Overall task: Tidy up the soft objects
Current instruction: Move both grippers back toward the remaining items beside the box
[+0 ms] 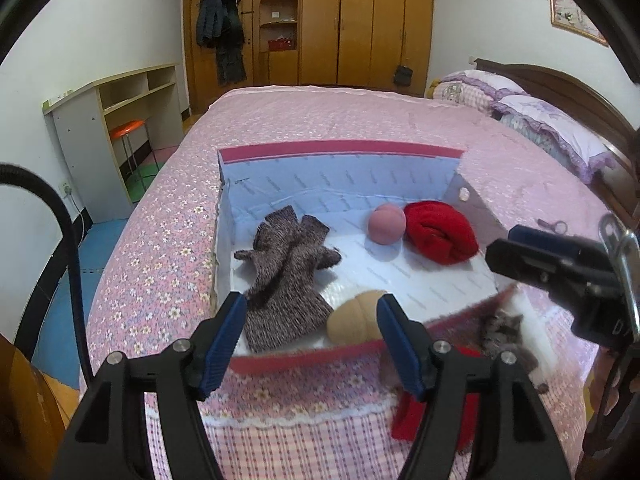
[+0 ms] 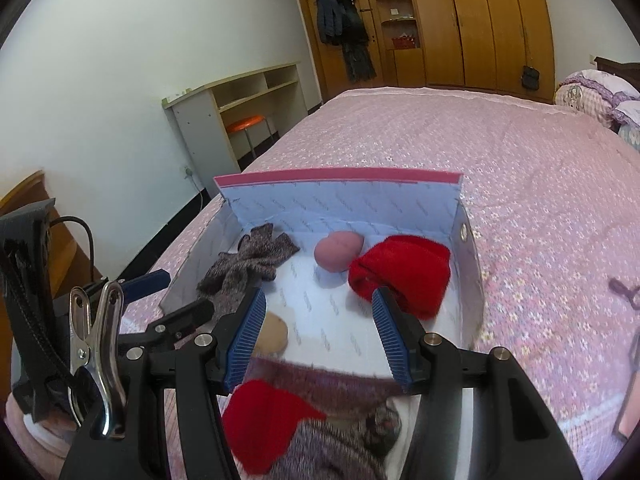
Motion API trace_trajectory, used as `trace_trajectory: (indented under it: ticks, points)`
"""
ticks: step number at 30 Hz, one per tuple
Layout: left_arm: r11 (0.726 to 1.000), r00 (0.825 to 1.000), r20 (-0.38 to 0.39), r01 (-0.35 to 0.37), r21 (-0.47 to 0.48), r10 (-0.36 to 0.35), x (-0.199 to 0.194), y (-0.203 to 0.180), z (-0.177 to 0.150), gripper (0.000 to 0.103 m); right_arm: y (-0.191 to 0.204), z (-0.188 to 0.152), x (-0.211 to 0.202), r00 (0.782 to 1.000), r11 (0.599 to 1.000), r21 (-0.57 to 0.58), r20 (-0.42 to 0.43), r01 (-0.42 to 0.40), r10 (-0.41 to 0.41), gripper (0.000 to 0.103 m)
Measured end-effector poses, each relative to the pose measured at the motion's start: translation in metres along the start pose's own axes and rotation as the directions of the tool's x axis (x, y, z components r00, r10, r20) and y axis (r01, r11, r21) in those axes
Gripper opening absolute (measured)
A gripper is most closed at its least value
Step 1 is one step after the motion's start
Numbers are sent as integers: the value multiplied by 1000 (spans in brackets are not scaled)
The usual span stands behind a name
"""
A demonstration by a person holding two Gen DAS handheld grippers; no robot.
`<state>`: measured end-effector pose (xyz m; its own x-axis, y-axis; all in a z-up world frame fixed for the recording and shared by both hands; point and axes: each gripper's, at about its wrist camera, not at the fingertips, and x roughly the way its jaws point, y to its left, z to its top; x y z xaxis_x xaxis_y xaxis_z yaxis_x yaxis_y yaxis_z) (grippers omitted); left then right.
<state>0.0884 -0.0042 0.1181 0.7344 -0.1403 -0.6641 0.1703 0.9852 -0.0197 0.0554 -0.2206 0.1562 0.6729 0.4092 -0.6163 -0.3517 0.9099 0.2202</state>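
Red and grey knitwear [image 2: 276, 436] lay on the bed just outside the near wall of the box [image 1: 340, 152], which held grey gloves [image 1: 288, 256], a pink ball [image 1: 386, 225], a red roll [image 1: 442, 236] and a tan bun [image 1: 356, 316]. Your left tool [image 1: 310, 344] and right tool [image 2: 320, 336] were both spread and empty. You would have done best to come straight down on one loose piece, pinch its bulk, and lift clear of the near wall.

Wooden wardrobe [image 1: 360, 20], dark jacket [image 1: 219, 16], orange stool [image 1: 127, 128], purple pillows [image 1: 552, 128].
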Motion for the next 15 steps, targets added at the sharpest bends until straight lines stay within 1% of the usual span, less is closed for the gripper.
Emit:
trace_trajectory:
  ticks: [5, 10, 13, 15]
  points:
    - [1000, 1000, 4, 3, 0, -3, -10, -5, -10, 71, -1, -15, -16, 1000, 1000, 7, 6, -11, 11, 57]
    - [1000, 1000, -1, 23, 1, -23, -17, -11, -21, 71, 3, -39, -30, 1000, 1000, -16, 17, 12, -12, 57]
    - [1000, 1000, 7, 11, 13, -11, -21, -14, -30, 71, 6, -49, -38, 999, 999, -25, 33, 37, -36, 57]
    - [1000, 1000, 5, 9, 16, -9, -24, -14, -37, 71, 8, -56, -46, 998, 999, -29, 49, 38, -37, 57]
